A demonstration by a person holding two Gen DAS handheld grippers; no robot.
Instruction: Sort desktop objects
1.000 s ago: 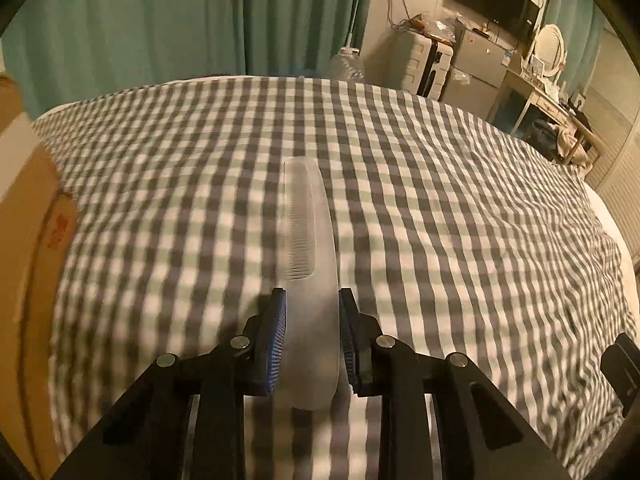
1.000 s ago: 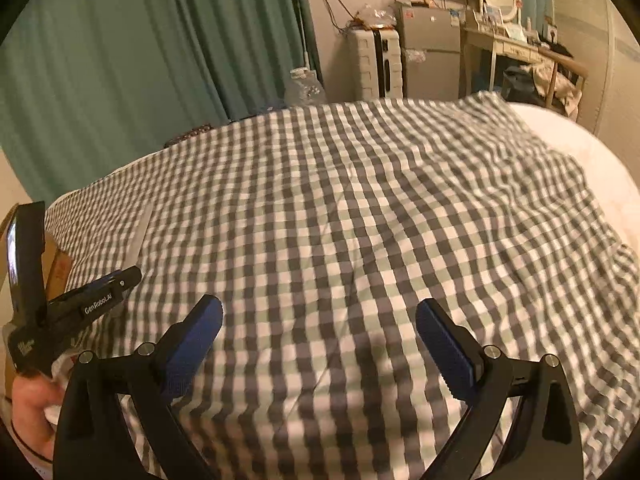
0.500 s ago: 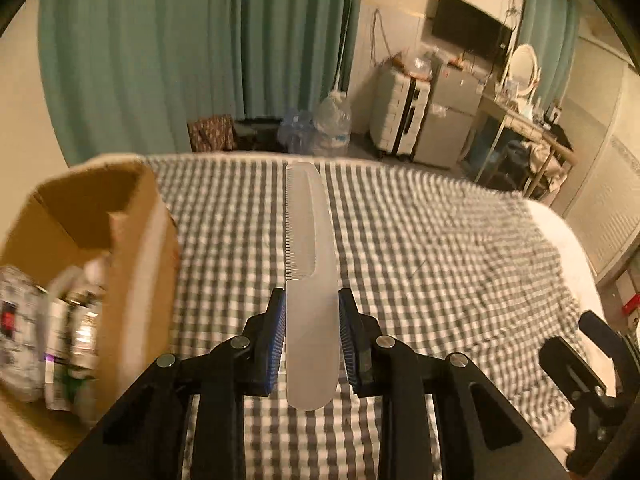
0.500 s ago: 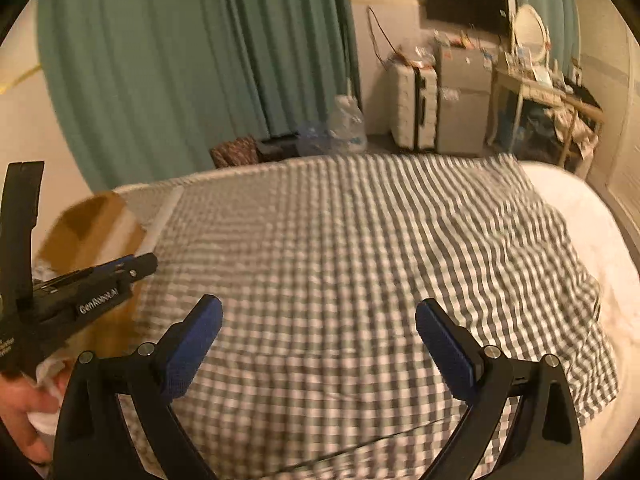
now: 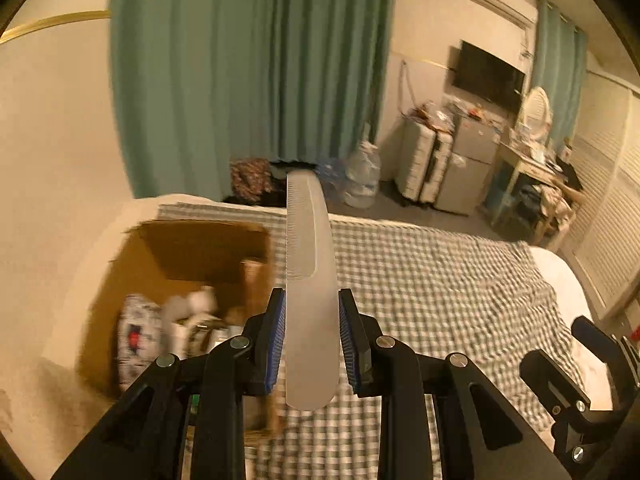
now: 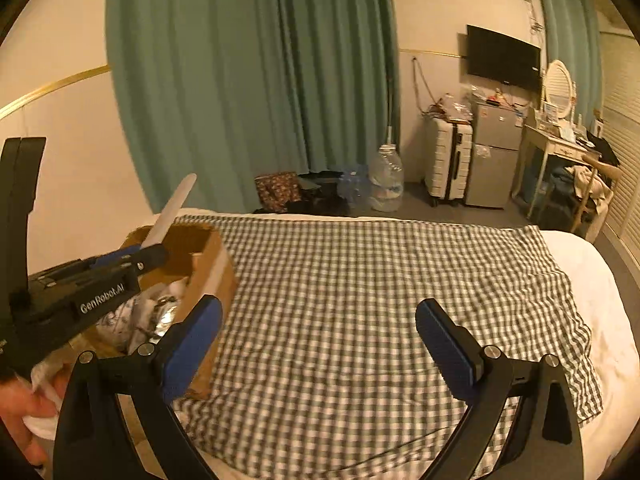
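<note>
My left gripper (image 5: 312,336) is shut on a long translucent white comb (image 5: 308,280) that points forward, held in the air to the right of an open cardboard box (image 5: 192,248). The box holds several packets and stands at the left edge of the bed. In the right wrist view the left gripper (image 6: 152,254) shows at the left with the comb (image 6: 172,210) tilted up above the box (image 6: 208,276). My right gripper (image 6: 318,344) is open and empty above the checked cloth (image 6: 380,288).
The grey-and-white checked cloth (image 5: 440,280) covers a white bed (image 6: 608,320). Beyond the bed are green curtains (image 6: 248,80), water bottles (image 6: 386,180), a suitcase (image 6: 446,160), a small fridge (image 6: 494,152) and a desk (image 6: 560,148).
Both grippers have risen and pulled back from the cloth. My left gripper has carried the comb left, beside the cardboard box, which has come into full view.
</note>
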